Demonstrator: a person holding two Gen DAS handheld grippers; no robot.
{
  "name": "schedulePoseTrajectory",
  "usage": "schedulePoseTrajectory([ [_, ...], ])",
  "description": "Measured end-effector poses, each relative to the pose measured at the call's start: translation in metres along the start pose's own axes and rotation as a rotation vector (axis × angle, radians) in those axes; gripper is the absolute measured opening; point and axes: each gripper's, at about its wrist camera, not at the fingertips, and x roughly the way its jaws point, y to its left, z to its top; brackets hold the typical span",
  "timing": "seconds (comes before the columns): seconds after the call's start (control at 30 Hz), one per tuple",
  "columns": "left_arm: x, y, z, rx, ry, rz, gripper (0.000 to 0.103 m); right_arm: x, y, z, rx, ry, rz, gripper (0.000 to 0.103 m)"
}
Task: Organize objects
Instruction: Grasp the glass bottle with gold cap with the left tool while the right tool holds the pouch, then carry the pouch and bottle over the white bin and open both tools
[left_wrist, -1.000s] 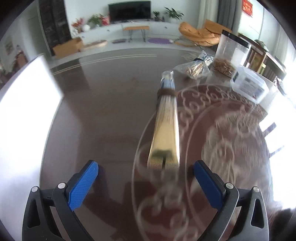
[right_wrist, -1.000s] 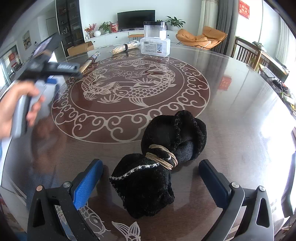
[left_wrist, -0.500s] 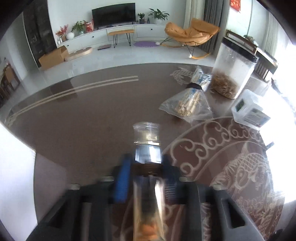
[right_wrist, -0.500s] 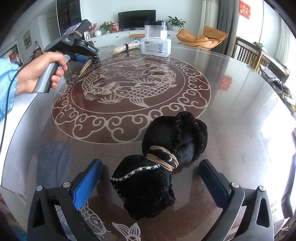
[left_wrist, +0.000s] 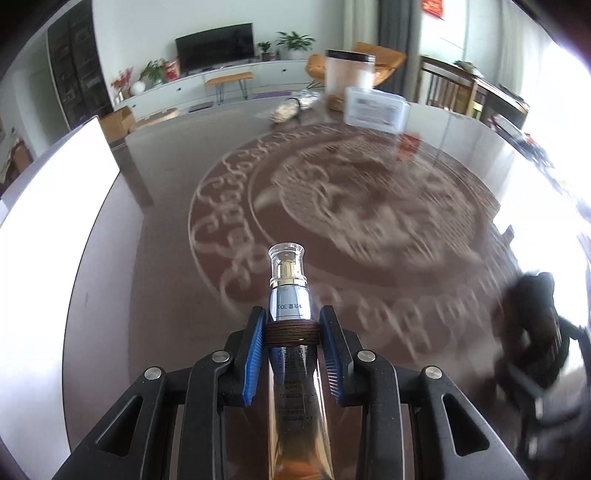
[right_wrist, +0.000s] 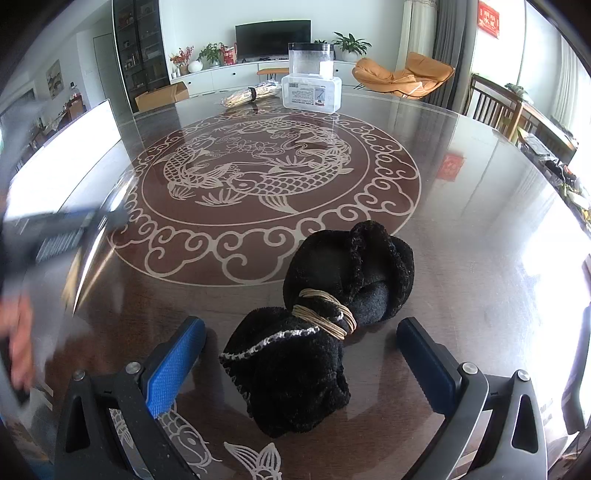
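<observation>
Left wrist view shows our left gripper (left_wrist: 291, 334) clenched on a gold cosmetic tube (left_wrist: 291, 314), pads pressing its brown cord band (left_wrist: 291, 332). Its jaws have just been opening a touch, yet the tube sits between them, held. The tube's long axis runs straight ahead along the fingers, clear cap (left_wrist: 286, 256) forward, crimped end back toward the camera, above the round table (left_wrist: 155, 295). Right wrist view shows our right gripper (right_wrist: 301, 354) released, jaws wide, straddling a black fleece bundle (right_wrist: 317, 325) tied with tan cord (right_wrist: 325, 314). That bundle lies between the right fingers, long axis slanting forward-right. We judge the right hand nearer it.
</observation>
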Motion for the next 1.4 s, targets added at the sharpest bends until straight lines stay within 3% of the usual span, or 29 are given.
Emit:
schedulePoseTrajectory([
  [0.07, -0.008, 0.0, -0.01, 0.012, -0.018, 0.014, 0.055, 0.0, 0.0, 0.0, 0.0, 0.0, -0.001, 0.103],
  [0.1, -0.008, 0.0, -0.013, 0.013, -0.025, 0.03, 0.072, 0.0, 0.0, 0.0, 0.0, 0.0, 0.0, 0.103],
  [0.13, -0.007, 0.005, -0.013, -0.003, -0.018, 0.027, 0.081, 0.0, 0.0, 0.0, 0.0, 0.0, 0.0, 0.103],
  [0.23, -0.003, 0.012, -0.013, -0.025, 0.018, -0.007, 0.094, -0.001, 0.0, -0.001, 0.003, -0.001, -0.003, 0.103],
  [0.47, -0.002, 0.01, -0.014, -0.017, 0.024, -0.013, 0.097, -0.002, -0.001, -0.003, 0.008, -0.003, -0.008, 0.103],
  [0.53, 0.001, 0.009, -0.013, -0.016, 0.034, -0.011, 0.103, -0.002, -0.002, -0.003, 0.01, -0.004, -0.01, 0.103],
  [0.77, 0.006, 0.009, -0.01, -0.018, 0.038, -0.018, 0.103, -0.002, -0.002, -0.003, 0.011, -0.005, -0.012, 0.103],
  [0.97, 0.007, 0.009, -0.005, 0.041, 0.107, -0.061, 0.103, -0.004, -0.007, -0.003, 0.035, -0.004, 0.03, 0.103],
  [1.0, 0.006, 0.009, -0.006, 0.051, 0.105, -0.062, 0.101, -0.006, -0.011, -0.003, 0.063, 0.004, 0.053, 0.103],
  [1.07, -0.003, 0.012, -0.009, 0.056, 0.053, -0.063, 0.07, -0.012, -0.019, -0.003, 0.139, 0.033, 0.113, 0.103],
  [1.1, -0.007, 0.011, -0.01, 0.066, 0.031, -0.066, 0.046, -0.016, -0.022, -0.002, 0.168, 0.042, 0.143, 0.103],
  [1.13, -0.01, 0.01, -0.011, 0.071, 0.022, -0.076, 0.029, -0.02, -0.022, 0.0, 0.176, 0.047, 0.151, 0.103],
  [1.23, -0.012, 0.011, -0.014, 0.057, 0.007, -0.08, 0.028, -0.021, -0.01, 0.009, 0.129, 0.088, 0.081, 0.102],
  [1.27, -0.014, 0.013, -0.015, 0.042, 0.004, -0.096, 0.028, -0.016, -0.006, 0.013, 0.111, 0.105, 0.067, 0.094],
  [1.3, -0.017, 0.015, -0.018, 0.024, 0.003, -0.117, 0.028, -0.009, -0.004, 0.015, 0.102, 0.122, 0.057, 0.071],
  [1.33, -0.021, 0.017, -0.021, 0.003, -0.004, -0.144, 0.028, -0.004, -0.003, 0.016, 0.099, 0.129, 0.044, 0.061],
  [1.37, -0.027, 0.02, -0.024, -0.006, -0.019, -0.152, 0.027, -0.004, -0.001, 0.018, 0.081, 0.098, 0.002, 0.035],
  [1.4, -0.035, 0.023, -0.026, -0.011, -0.038, -0.159, 0.027, -0.003, -0.001, 0.019, 0.082, 0.102, 0.008, 0.035],
])
